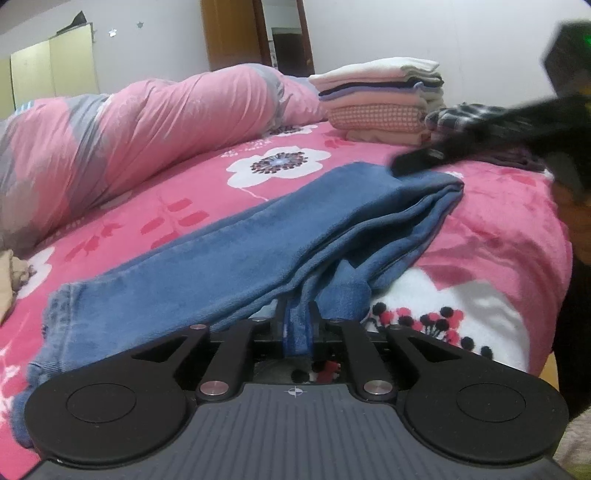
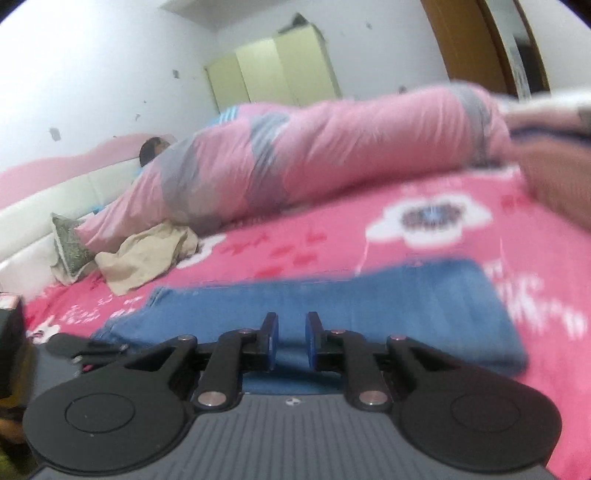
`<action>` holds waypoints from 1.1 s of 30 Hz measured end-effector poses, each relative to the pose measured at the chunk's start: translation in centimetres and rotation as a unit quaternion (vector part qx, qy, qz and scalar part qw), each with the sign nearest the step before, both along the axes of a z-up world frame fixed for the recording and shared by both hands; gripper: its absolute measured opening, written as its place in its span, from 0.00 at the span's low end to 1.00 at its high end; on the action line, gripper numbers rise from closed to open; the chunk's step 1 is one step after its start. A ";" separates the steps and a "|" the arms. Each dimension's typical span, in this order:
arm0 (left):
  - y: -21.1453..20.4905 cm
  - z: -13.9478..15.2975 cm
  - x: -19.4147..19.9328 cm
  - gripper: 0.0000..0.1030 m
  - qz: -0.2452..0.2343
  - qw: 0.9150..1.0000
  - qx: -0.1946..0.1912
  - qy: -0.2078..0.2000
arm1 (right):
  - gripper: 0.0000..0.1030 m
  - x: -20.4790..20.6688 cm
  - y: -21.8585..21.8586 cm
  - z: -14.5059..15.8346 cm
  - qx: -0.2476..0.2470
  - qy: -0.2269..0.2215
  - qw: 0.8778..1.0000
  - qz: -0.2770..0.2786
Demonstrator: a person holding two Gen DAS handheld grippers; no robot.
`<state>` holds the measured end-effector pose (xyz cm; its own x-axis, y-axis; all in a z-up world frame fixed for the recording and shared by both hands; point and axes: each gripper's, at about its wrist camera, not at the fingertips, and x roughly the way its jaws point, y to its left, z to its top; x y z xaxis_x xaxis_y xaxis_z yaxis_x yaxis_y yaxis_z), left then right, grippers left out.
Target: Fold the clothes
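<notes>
Where the left wrist camera looks along the bed (image 1: 498, 229), the left gripper (image 1: 297, 317) has a fold of the blue jeans (image 1: 236, 258) between its jaws, which stand narrow with the denim strip running down through the gap; whether the pads press on it I cannot tell. The jeans lie folded lengthwise on the pink flowered blanket, running from the near left, where the hem lies, to the far right. At that far end the right gripper (image 1: 417, 158) shows as a dark blur just above the cloth. Beyond it a stack of folded clothes (image 1: 380, 99) rests on the bed, with a plaid garment (image 1: 458, 114) beside it. A pink and grey quilt (image 1: 129, 140) lies rolled along the far left side, and a brown door (image 1: 229, 33) stands behind.

From the right wrist camera, which is blurred, the jaws of the right gripper (image 2: 291, 339) stand a little apart with nothing between them, hanging above the jeans (image 2: 369, 302) and not touching. Here the jeans show as a flat blue band across the blanket. This view alone shows a beige cloth (image 2: 147, 254) crumpled near the foot of the quilt (image 2: 332, 155), a green patterned cushion (image 2: 70, 247), a person's dark hair (image 2: 151, 151) at the quilt's far end, a white headboard (image 2: 55, 199) and a pale wardrobe (image 2: 273, 70). The left gripper (image 2: 88, 347) appears at the left edge, on the jeans' end.
</notes>
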<state>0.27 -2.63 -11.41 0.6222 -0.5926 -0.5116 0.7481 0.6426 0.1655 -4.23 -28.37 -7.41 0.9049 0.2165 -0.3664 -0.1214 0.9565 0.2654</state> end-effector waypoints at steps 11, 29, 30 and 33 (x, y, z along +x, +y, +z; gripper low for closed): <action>-1.0 -0.3 3.6 0.26 0.038 0.997 -0.047 0.039 | 0.15 4.3 1.9 -3.9 -0.025 0.067 0.997 0.019; -1.4 1.9 2.2 0.27 0.031 0.997 -0.062 0.012 | 0.15 2.9 2.0 -6.4 -0.038 0.045 0.998 0.015; -2.2 1.5 2.4 0.29 0.030 0.998 -0.051 0.013 | 0.15 2.8 2.0 -6.4 -0.038 0.044 0.998 0.015; -4.4 -0.1 3.0 0.29 0.034 0.999 -0.010 0.021 | 0.15 2.7 1.8 -6.0 -0.033 0.045 0.998 0.016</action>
